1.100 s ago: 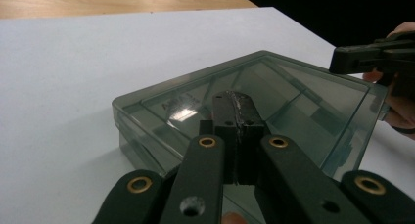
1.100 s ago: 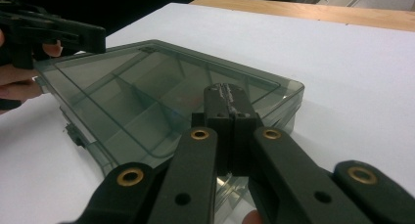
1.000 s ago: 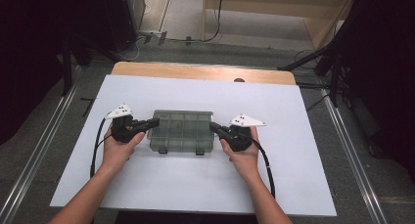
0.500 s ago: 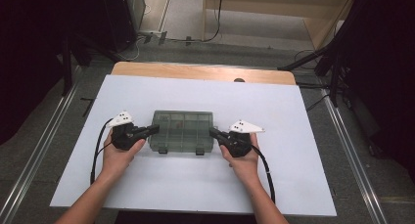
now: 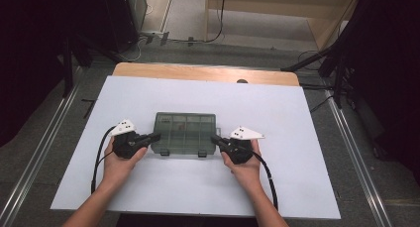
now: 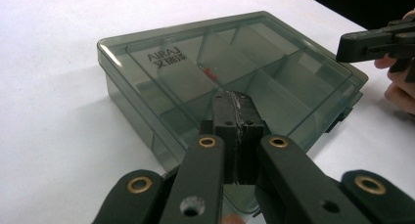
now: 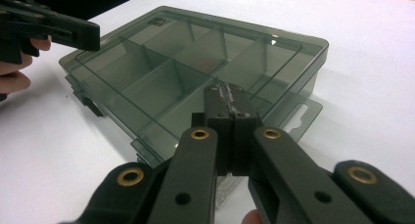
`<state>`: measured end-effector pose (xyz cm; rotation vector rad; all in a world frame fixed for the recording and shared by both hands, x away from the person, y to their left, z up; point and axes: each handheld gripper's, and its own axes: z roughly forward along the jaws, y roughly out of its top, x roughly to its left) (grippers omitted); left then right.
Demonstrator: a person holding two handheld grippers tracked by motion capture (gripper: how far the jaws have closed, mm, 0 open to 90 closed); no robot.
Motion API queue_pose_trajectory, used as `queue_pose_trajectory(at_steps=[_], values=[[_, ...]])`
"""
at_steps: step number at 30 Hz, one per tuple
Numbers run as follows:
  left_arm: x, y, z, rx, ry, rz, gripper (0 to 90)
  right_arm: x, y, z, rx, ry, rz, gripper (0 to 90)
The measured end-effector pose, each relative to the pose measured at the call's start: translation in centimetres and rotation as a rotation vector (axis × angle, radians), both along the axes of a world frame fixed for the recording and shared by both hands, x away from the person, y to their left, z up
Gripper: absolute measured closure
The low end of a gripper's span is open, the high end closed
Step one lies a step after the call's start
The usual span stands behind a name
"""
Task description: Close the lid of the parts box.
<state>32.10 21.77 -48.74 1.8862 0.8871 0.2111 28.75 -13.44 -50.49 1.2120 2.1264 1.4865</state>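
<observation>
A white sheet (image 5: 307, 113) covers a wooden table (image 5: 198, 72) on grey floor (image 5: 59, 113), with wooden furniture (image 5: 277, 9) beyond.

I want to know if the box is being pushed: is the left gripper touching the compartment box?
Cannot tell. In the left gripper view, the left gripper's shut jaws overlap the compartment box lid edge, hiding any gap; the high view is too small.

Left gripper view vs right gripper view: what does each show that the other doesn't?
Left gripper view alone: the raised lettering on the lid and a small red item inside a compartment, with the right gripper far off at upper right.

Right gripper view alone: the box's hang tab with its slot, with the left gripper at upper left.

Both: the closed smoky compartment box on the white table, each view's own jaws pressed together over it.
</observation>
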Motion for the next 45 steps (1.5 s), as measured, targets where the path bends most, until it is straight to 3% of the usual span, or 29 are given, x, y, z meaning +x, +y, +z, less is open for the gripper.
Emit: queue_pose_trajectory(at_steps=[13, 16, 22, 26, 34, 41, 45], values=[[-0.1, 0.0, -0.2, -0.011, -0.007, 0.005, 90.0, -0.2, -0.5, -0.2, 0.011, -0.017, -0.021, 89.8], [-0.1, 0.0, -0.2, -0.009, -0.007, 0.005, 90.0, -0.5, -1.1, 0.1, 0.033, -0.039, -0.035, 74.0], [-0.1, 0.0, -0.2, -0.010, -0.006, 0.005, 90.0, -1.1, -2.5, 0.6, 0.038, -0.065, -0.099, 22.7], [0.0, 0.1, -0.2, -0.010, -0.006, 0.003, 90.0, -1.4, -3.6, 0.6, 0.042, -0.061, -0.124, 5.3], [-0.2, 0.2, 0.0, -0.007, -0.023, -0.002, 90.0, -2.2, -5.3, 0.3, 0.049, -0.053, -0.131, 3.9], [-0.7, 0.8, 0.6, -0.034, -0.050, 0.002, 88.4, -3.0, -6.8, 0.2, 0.046, -0.063, -0.149, 4.2], [-1.0, 1.3, 0.8, -0.058, -0.061, -0.014, 75.6, -3.5, -7.4, 0.2, 0.044, -0.060, -0.163, 4.7]])
